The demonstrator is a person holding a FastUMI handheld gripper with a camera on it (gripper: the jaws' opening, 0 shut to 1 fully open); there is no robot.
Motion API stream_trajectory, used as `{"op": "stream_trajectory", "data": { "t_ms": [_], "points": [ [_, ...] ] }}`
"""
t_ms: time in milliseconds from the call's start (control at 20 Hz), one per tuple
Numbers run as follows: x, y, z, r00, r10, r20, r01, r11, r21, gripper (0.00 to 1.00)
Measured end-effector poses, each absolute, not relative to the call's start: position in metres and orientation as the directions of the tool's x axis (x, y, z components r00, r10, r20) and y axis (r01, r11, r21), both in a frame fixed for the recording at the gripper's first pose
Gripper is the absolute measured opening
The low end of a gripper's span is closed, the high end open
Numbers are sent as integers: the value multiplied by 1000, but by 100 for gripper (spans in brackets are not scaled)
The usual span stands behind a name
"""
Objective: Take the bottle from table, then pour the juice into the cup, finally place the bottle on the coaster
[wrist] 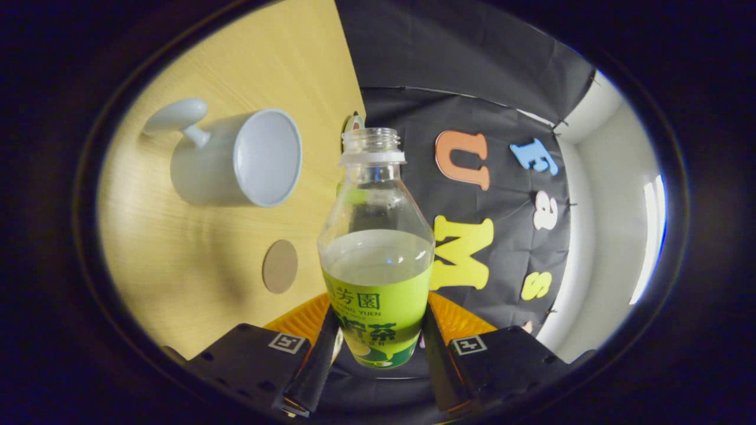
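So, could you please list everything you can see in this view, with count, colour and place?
bottle: one, clear plastic with a green label, uncapped, partly filled with pale liquid, held between the fingers.
cup: one, white with a handle, nothing visible inside, on the table beyond the coaster.
coaster: one, brown and round, on the table beside the bottle, between the fingers and the cup.
table: one, light wood.
booth wall: one, black cloth, behind the bottle.
gripper: one, both fingers pressed on the bottle's label.
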State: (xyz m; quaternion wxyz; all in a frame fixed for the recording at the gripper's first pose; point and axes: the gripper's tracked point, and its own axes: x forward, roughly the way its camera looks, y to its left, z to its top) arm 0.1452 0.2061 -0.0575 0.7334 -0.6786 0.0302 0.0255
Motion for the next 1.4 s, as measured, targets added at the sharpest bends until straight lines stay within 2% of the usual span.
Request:
{"op": "stream_trajectory", "data": {
  "t_ms": [500, 800, 1050, 1400],
  "points": [
    [135, 223, -75, 955, 93, -283, -286, 551, -784, 76],
    [138, 227, -60, 930, 195, -311, -340, 777, -530, 76],
    [146, 229, -43, 915, 280, -291, -365, 883, -296, 76],
    [183, 219, -40, 906, 325, -270, -358, 930, -80, 76]
  ]
}}
